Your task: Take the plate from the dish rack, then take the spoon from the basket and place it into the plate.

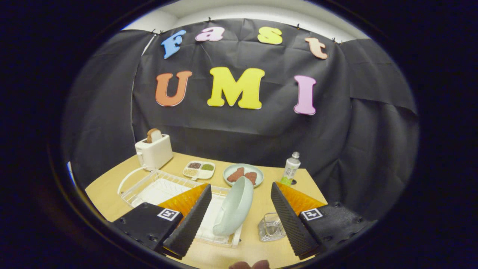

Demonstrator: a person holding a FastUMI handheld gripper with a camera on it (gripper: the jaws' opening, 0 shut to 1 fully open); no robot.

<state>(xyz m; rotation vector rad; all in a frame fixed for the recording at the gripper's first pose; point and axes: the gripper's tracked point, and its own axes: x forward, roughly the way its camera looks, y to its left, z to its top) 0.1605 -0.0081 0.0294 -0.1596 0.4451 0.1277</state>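
Your gripper (239, 220) has its fingers spread wide, holding nothing, and the pale green ceramic plate (234, 206) stands on edge between them in the white wire dish rack (157, 186), touching neither finger. Its rim runs away from you, leaning slightly right, so the fingers would likely close across its faces. It sits nearer your left finger.

Plate (234, 206) smooth, satin-glazed ceramic look; dish rack (149, 183) white coated wire; table (261, 209) matt wood-grain; finger pads (287, 220) ribbed.
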